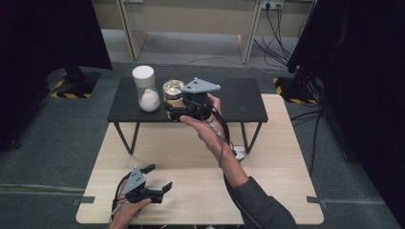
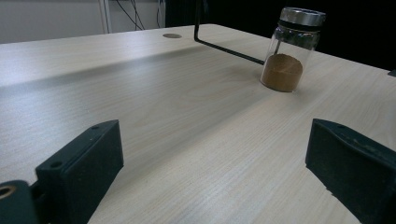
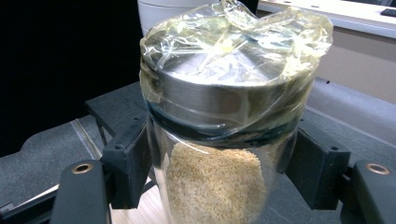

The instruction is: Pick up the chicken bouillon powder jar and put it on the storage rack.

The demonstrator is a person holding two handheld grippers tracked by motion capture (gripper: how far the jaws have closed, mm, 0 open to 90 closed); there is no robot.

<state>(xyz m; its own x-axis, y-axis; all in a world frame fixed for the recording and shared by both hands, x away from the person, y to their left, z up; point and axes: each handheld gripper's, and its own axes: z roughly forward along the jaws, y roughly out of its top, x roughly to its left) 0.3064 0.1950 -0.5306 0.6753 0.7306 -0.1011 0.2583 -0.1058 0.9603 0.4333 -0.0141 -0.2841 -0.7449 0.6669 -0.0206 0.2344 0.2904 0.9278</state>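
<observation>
the black shelf crossed the upper middle of the high view, above the pale tabletop. on its left part stood a white-capped jar and, right of it, the grain jar, upright, its long axis vertical, lid wrapped in clear film. the right tongs came at it from the right of the frame, jaws closed on its glass below the lid. the left tongs lay wide open and empty at the lower left, well apart from a brown-powder jar.
</observation>
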